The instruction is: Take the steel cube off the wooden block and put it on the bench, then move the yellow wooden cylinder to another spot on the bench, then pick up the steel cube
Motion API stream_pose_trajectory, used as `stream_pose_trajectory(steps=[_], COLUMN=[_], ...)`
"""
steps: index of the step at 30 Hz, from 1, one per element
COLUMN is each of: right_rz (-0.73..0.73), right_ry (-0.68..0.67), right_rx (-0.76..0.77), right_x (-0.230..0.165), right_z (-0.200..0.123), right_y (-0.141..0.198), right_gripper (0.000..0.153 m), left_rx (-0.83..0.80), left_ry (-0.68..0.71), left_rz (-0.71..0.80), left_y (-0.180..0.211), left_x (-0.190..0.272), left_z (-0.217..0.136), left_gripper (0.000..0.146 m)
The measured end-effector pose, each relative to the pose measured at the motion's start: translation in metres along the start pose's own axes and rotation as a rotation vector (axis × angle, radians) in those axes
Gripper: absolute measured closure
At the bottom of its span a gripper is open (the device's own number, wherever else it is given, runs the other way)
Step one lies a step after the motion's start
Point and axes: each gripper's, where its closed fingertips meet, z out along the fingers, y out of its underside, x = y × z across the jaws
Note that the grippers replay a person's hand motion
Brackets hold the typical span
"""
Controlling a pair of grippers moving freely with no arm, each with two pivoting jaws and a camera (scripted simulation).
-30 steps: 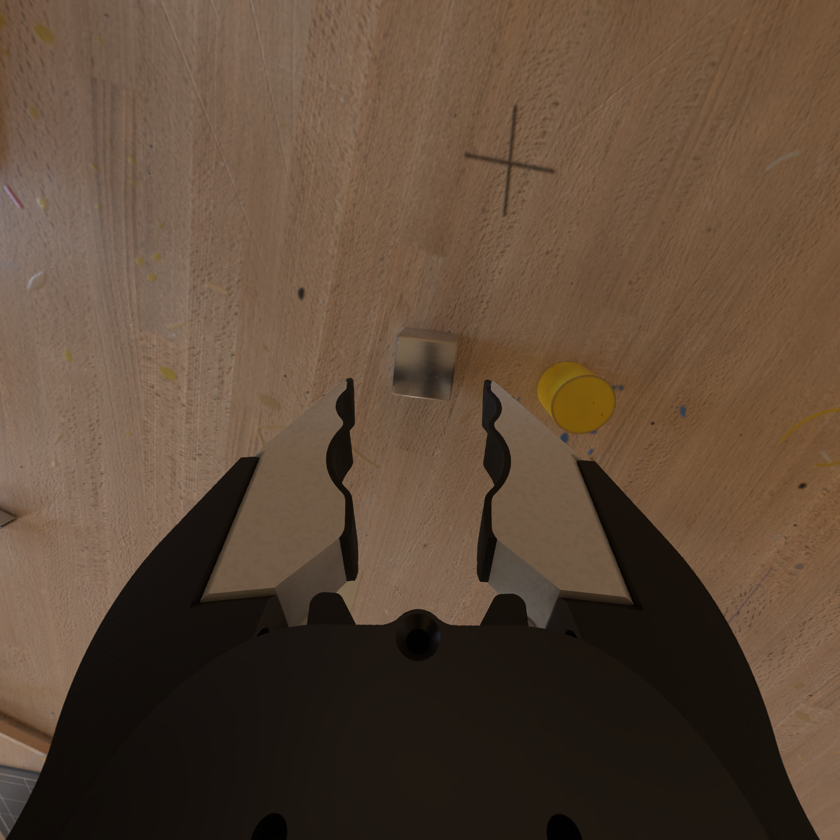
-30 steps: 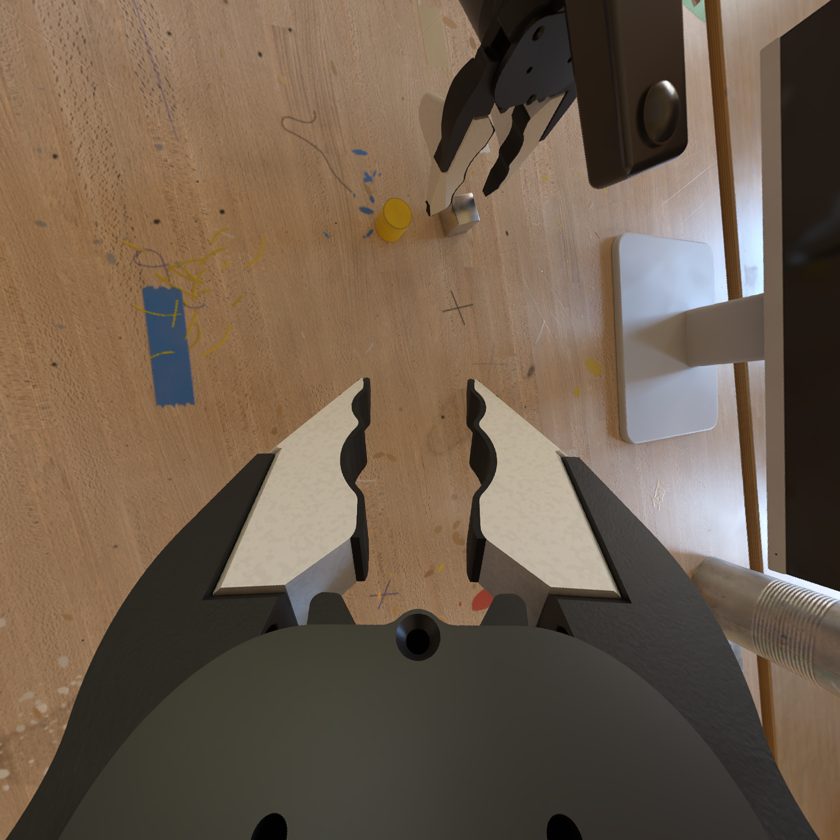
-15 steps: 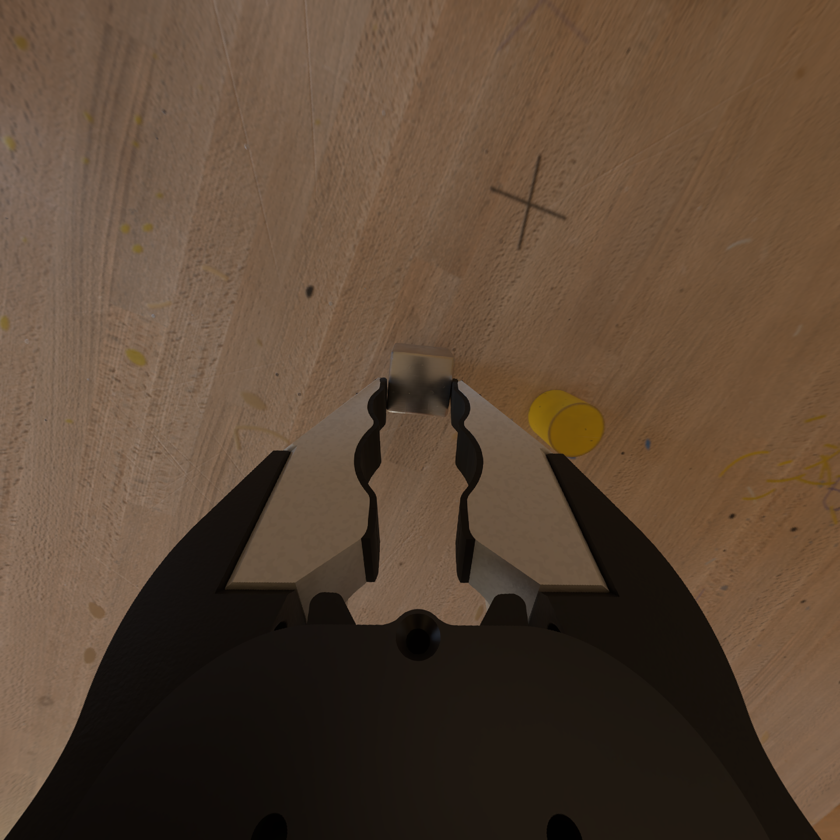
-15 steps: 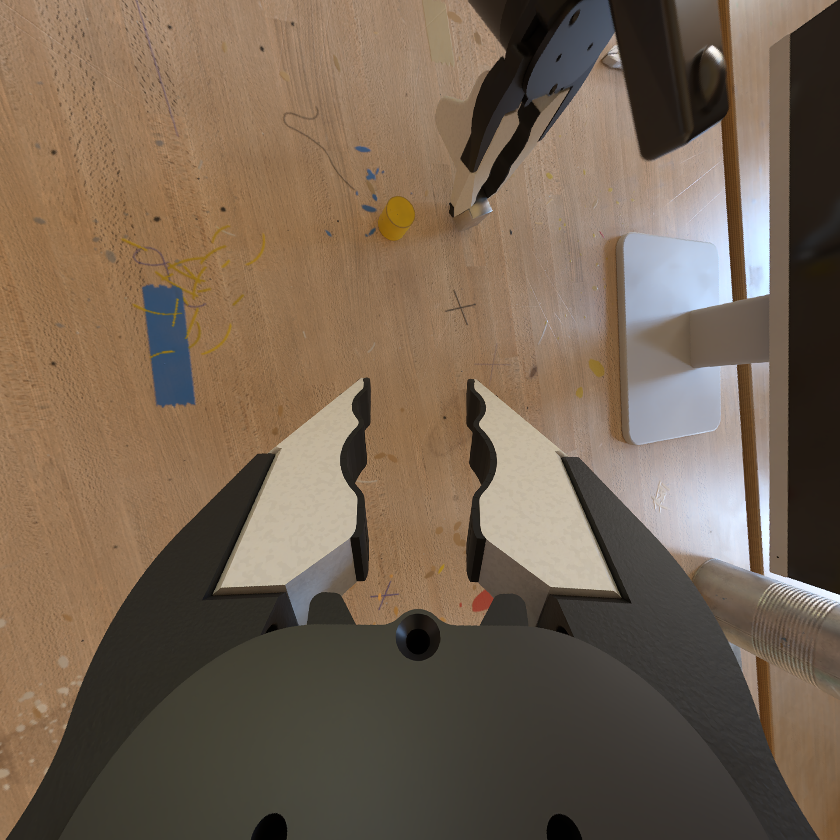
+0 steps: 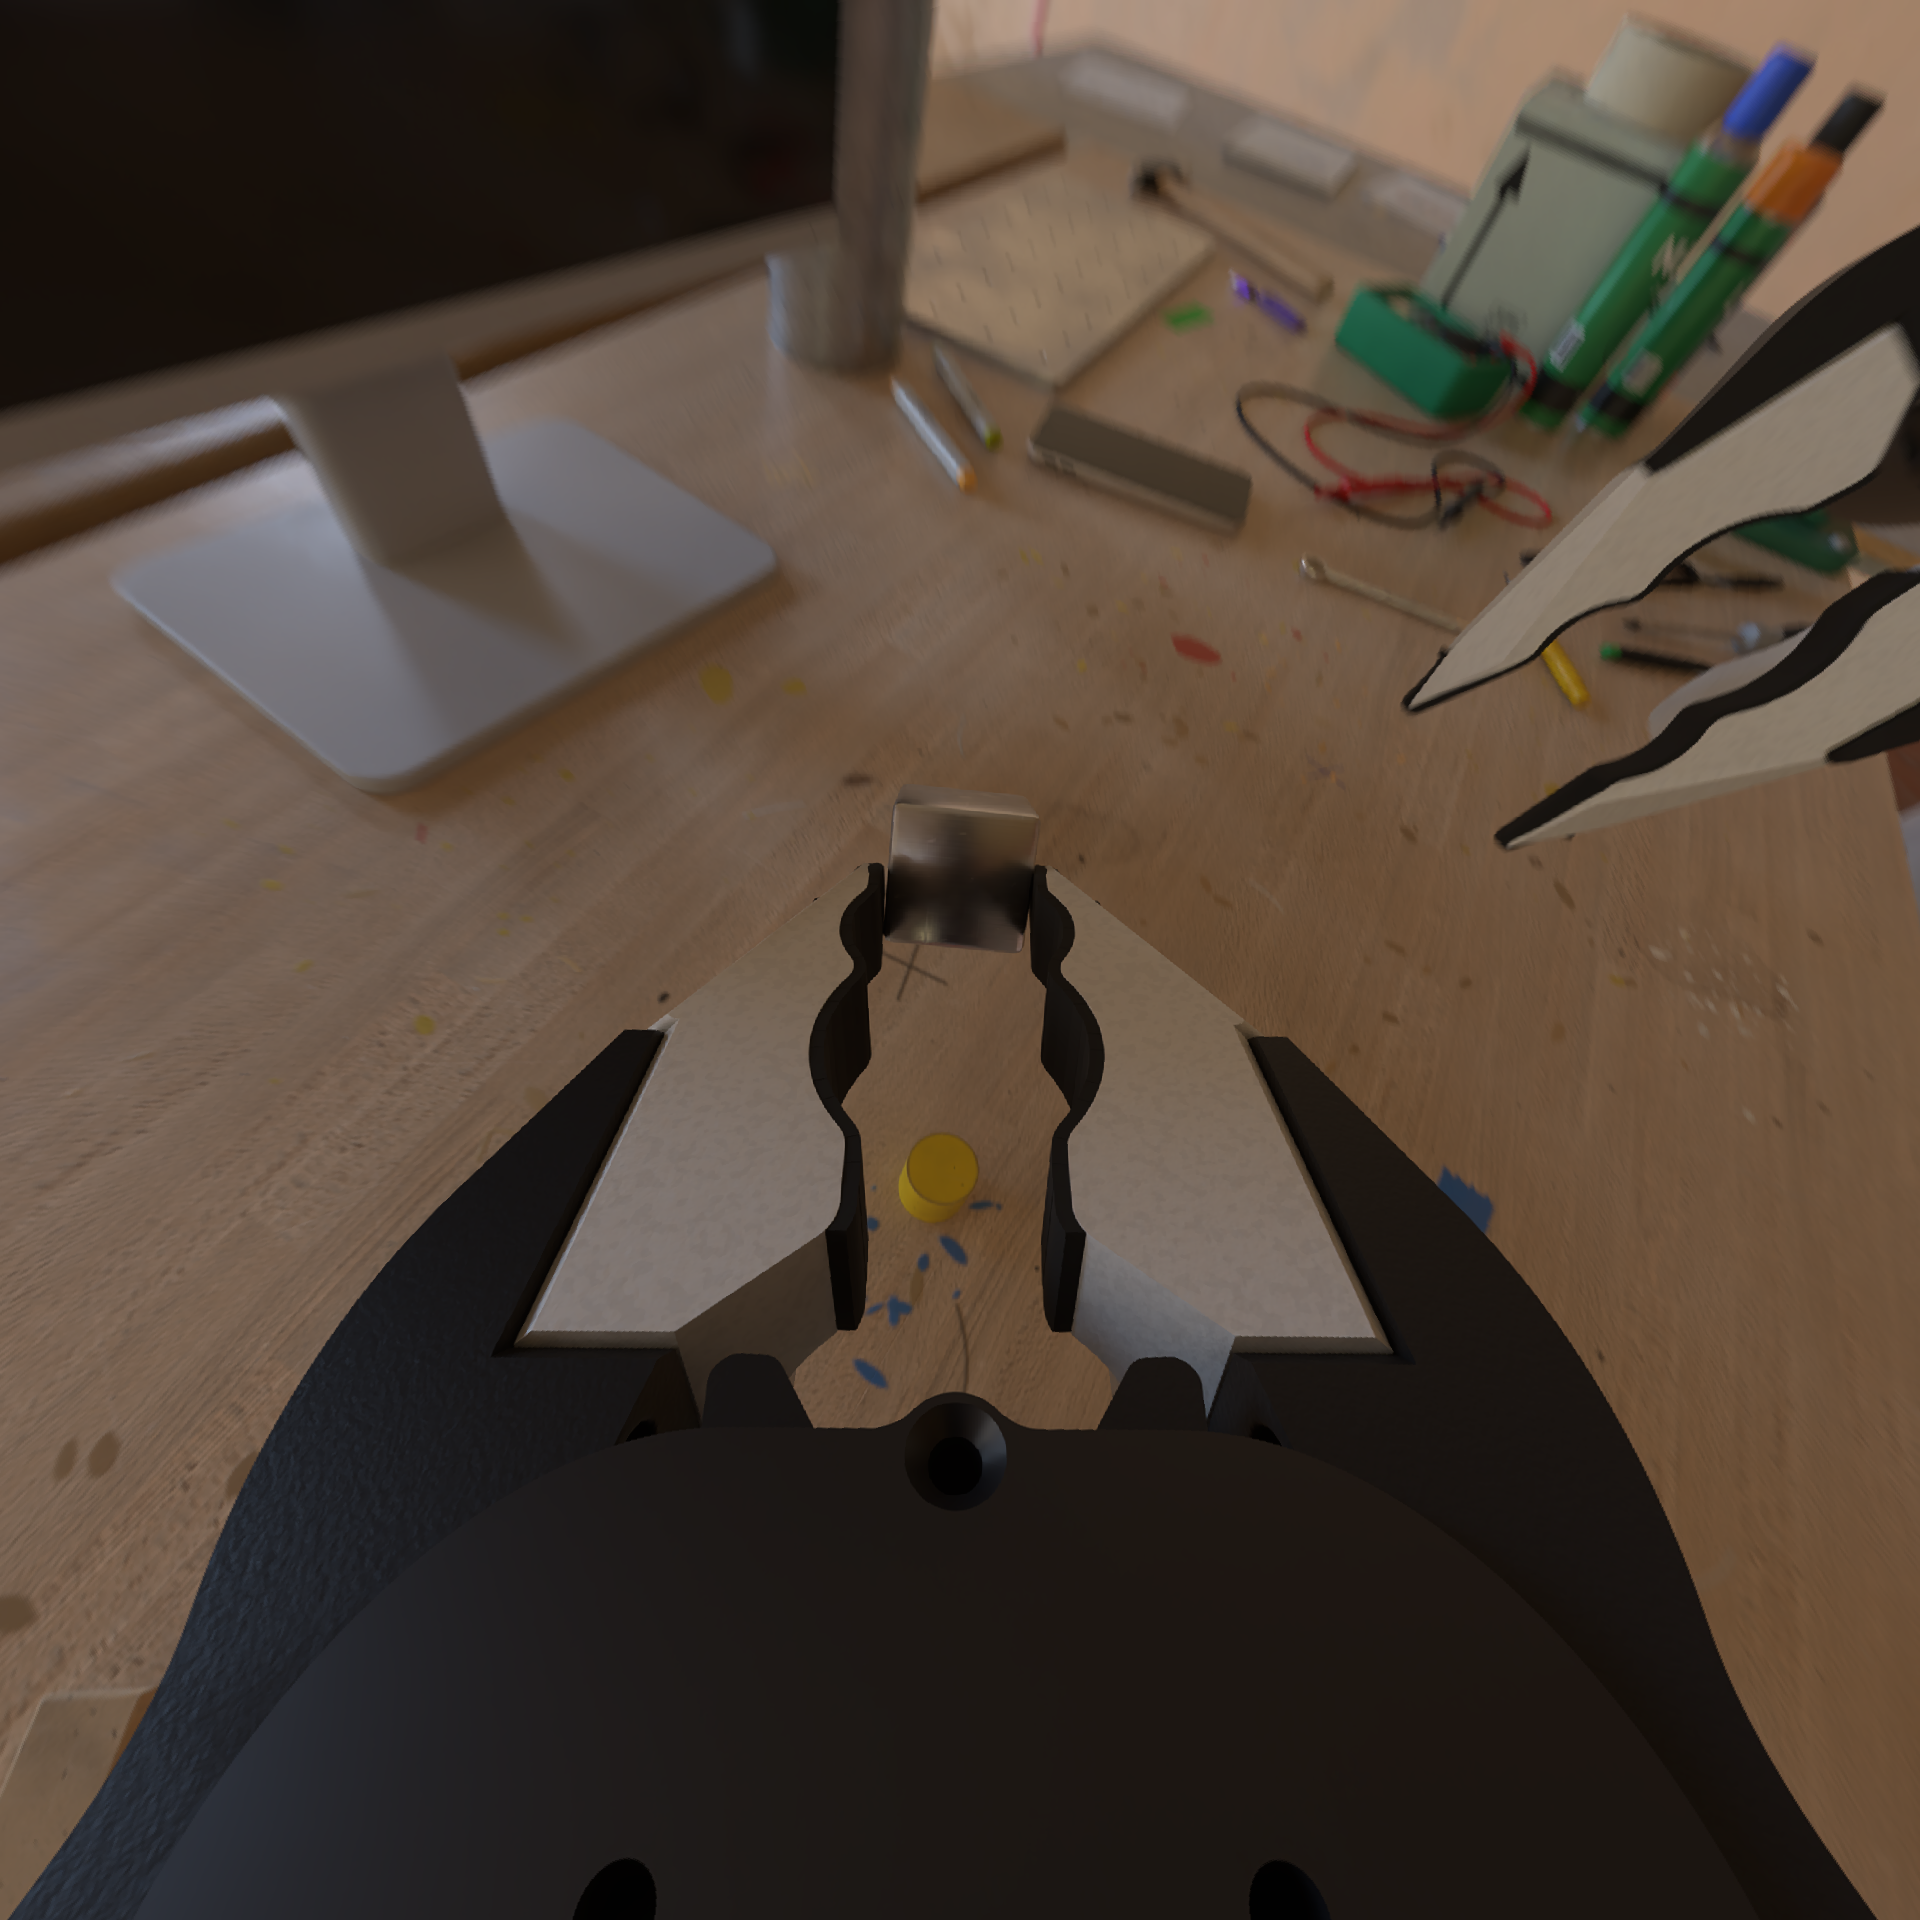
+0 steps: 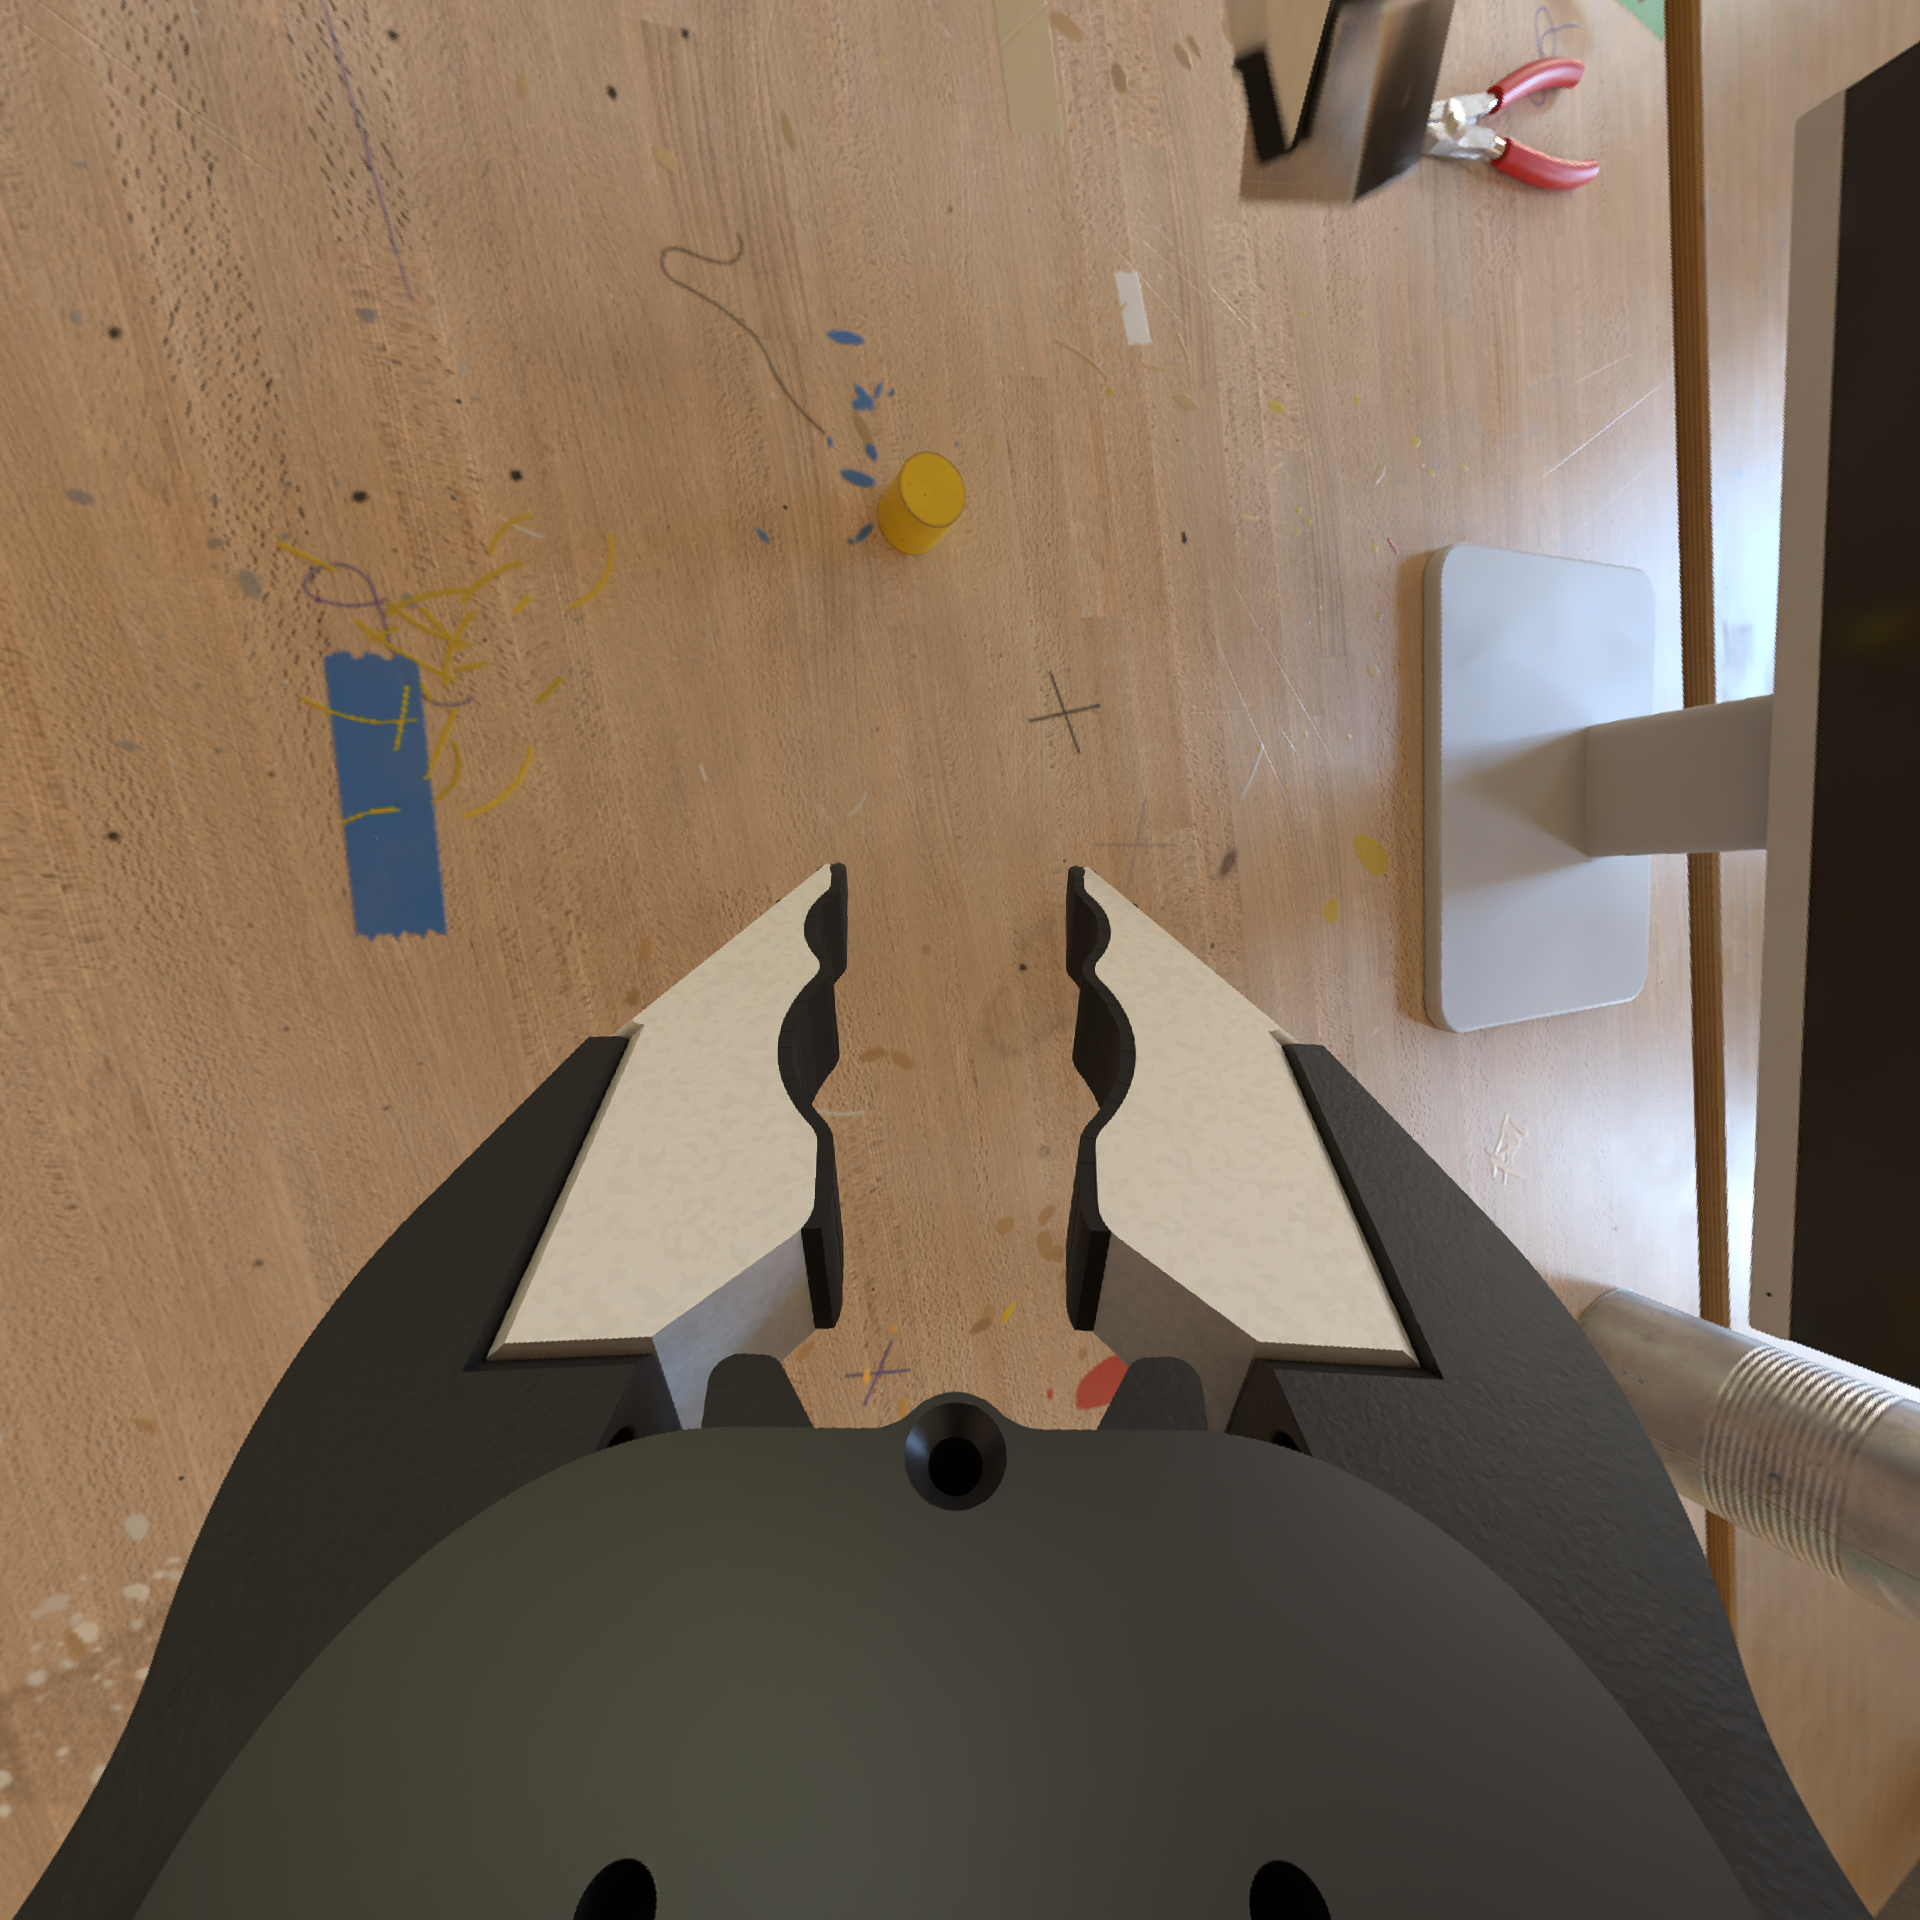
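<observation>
Readable text: none legible.
Signs: a black arrow on the grey-green box (image 5: 1527, 197); a pencilled cross on the bench (image 6: 1064, 712).

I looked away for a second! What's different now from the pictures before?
The left gripper closed its open fingers on the small shiny steel cube, then lifted it off the wooden bench and tipped up toward the room. The short yellow wooden cylinder, the open, empty right gripper and the grey monitor stand stayed put.
</observation>
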Motion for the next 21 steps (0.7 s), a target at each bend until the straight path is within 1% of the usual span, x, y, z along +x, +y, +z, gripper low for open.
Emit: stream_pose_trajectory(steps=[3, 8, 12, 16, 21], right_rz=[-0.013, -0.044, -0.078, -0.099, -0.099], right_ry=[-0.002, 0.006, 0.029, 0.058, 0.064], right_rx=[-0.012, -0.034, -0.028, -0.022, -0.037], right_x=[-0.004, -0.012, -0.017, -0.017, -0.02], right_z=[0.004, 0.01, 0.013, 0.017, 0.026], right_y=[-0.004, -0.011, -0.022, -0.031, -0.033], right_gripper=[0.11, 0.11, 0.11, 0.111, 0.11], left_rx=[0.149, 0.372, 0.416, 0.437, 0.447], left_ry=[-0.068, -0.08, -0.126, -0.105, -0.09], left_rz=[0.014, -0.027, 0.014, 0.037, 0.041], left_y=[-0.007, -0.014, -0.019, -0.021, -0.022], left_x=[0.01, 0.025, 0.026, 0.03, 0.027], left_z=[-0.022, -0.054, -0.069, -0.076, -0.079], left_gripper=[0.118, 0.118, 0.118, 0.118, 0.118])
